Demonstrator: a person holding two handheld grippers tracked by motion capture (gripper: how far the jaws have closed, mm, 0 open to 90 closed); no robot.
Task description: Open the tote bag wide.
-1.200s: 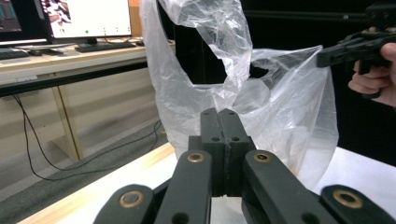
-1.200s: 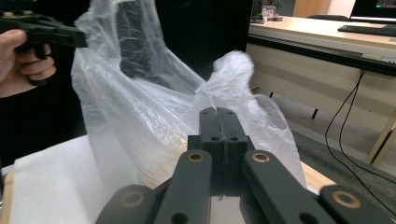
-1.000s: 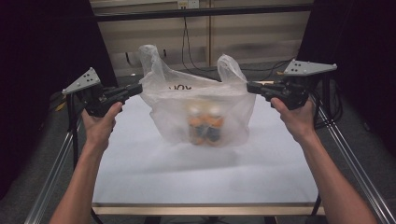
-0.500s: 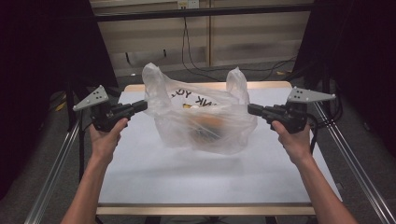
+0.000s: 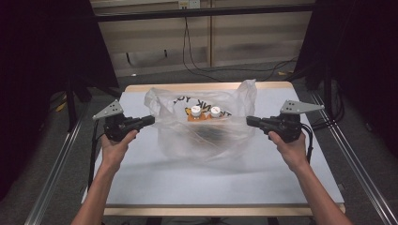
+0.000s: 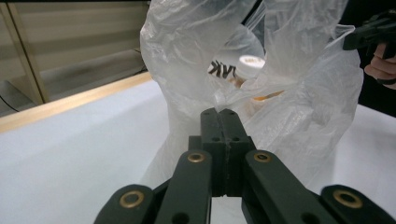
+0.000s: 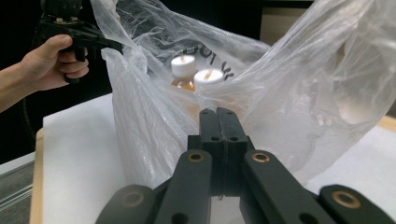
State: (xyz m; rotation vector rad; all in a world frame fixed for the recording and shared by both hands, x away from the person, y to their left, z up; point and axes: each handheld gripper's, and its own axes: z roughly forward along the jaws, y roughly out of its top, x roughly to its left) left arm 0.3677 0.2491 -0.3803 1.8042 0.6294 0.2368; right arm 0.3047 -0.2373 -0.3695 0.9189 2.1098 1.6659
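A clear plastic bag (image 5: 206, 133) with black lettering rests on the white table (image 5: 141, 183), stretched between both grippers. Inside stand two amber bottles with white caps (image 5: 195, 111) (image 5: 215, 111), seen too in the right gripper view (image 7: 183, 65) (image 7: 208, 75). My left gripper (image 5: 151, 120) is shut on the bag's left edge, its jaws pinching the film (image 6: 224, 112). My right gripper (image 5: 248, 121) is shut on the bag's right edge (image 7: 223, 111). In the left gripper view the bag (image 6: 289, 93) rises just past the jaws and a bottle cap (image 6: 250, 60) shows through it.
The table has a wooden rim (image 5: 206, 86) at the far edge and metal rails (image 5: 51, 178) along both sides. Cables (image 5: 197, 56) lie on the floor beyond. Dark curtains stand left and right. Bare table surface stretches in front of the bag.
Both hands have come down with the bag. It hung lifted and taut between the grippers before; now it sits low on the table, slack and spread wider, bottles upright.
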